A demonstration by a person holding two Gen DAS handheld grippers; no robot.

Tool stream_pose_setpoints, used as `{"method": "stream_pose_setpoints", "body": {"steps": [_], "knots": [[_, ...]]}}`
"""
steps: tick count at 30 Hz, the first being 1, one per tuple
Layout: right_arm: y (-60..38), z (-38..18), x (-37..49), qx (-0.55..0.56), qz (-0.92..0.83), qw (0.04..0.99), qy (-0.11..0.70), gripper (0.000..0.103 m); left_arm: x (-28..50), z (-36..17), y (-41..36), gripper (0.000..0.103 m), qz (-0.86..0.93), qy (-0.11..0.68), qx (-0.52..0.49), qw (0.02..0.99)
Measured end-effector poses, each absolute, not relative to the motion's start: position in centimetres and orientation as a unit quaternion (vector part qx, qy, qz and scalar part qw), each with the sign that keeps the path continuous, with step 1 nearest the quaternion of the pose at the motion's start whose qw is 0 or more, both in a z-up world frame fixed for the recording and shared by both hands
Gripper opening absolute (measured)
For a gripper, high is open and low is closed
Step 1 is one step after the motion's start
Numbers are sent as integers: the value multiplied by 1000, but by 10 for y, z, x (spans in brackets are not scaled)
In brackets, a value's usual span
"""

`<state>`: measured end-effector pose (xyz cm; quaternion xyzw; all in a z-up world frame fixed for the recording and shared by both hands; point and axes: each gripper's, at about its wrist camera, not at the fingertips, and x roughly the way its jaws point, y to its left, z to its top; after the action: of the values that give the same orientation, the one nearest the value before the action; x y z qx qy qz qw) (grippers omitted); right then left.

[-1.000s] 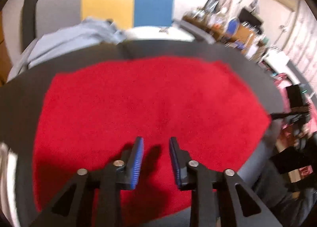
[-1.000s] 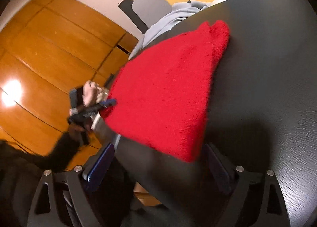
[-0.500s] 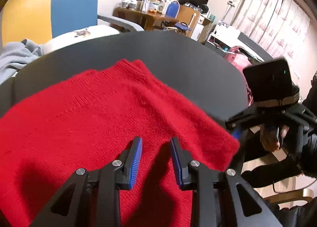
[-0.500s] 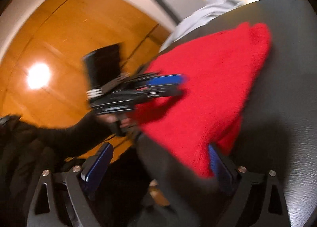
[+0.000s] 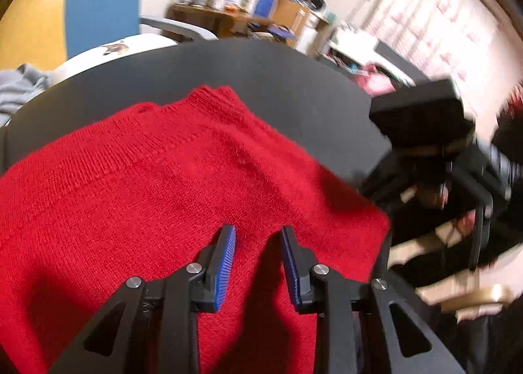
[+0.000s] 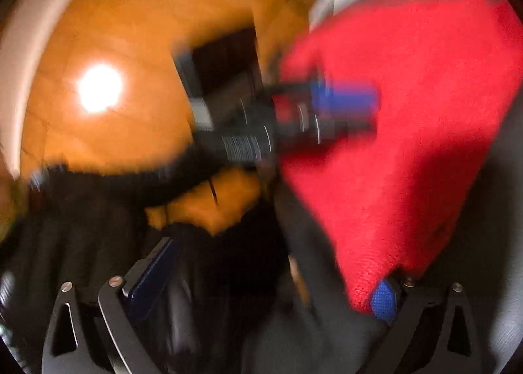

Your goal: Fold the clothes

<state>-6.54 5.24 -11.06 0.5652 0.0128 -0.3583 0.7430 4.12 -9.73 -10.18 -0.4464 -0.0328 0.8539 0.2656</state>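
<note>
A folded red knit sweater [image 5: 170, 184] lies on the round dark table [image 5: 268, 80]; it also shows in the right wrist view [image 6: 408, 132]. My left gripper [image 5: 256, 240] hovers over the sweater's near right part, jaws a little apart with nothing between them. My right gripper [image 6: 274, 279] is wide open at the table's edge, its right pad [image 6: 382, 300] against the sweater's near corner, which hangs over it. The right gripper also shows in the left wrist view [image 5: 434, 158], and the left gripper in the right wrist view [image 6: 340, 106] over the sweater.
A grey garment [image 5: 19, 86] lies beyond the table on a chair with a yellow and blue back [image 5: 81, 14]. A cluttered desk [image 5: 235, 11] stands behind. Wooden panelling [image 6: 130, 47] fills the right wrist view's left.
My left gripper swung right over the sweater toward its right edge. My right gripper moved in at the table's edge, its right pad now under the sweater's near corner.
</note>
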Motion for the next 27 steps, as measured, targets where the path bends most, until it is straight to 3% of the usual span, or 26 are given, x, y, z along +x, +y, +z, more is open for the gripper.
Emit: {"method": "stream_pose_setpoints", "body": {"steps": [4, 8, 11, 14, 17, 21, 27], "knots": [[59, -109, -51, 596, -345, 719, 92, 101, 41, -108, -96, 28, 862, -73, -434, 251], [81, -107, -67, 605, -396, 689, 51, 101, 40, -113, -98, 28, 871, -129, -416, 228], [95, -102, -67, 602, -448, 661, 23, 101, 49, -108, -91, 27, 884, -105, -404, 211], [103, -87, -60, 589, -517, 620, 51, 102, 67, -94, -104, 28, 891, -120, -392, 196], [105, -60, -57, 562, -576, 590, 57, 102, 93, -85, -140, 29, 899, -154, -377, 163], [68, -29, -45, 498, -605, 621, 23, 103, 150, -73, -210, 29, 908, -200, -359, 75], [-38, -40, -26, 445, -633, 634, -10, 103, 273, -61, -331, 36, 913, -245, -319, -70]]}}
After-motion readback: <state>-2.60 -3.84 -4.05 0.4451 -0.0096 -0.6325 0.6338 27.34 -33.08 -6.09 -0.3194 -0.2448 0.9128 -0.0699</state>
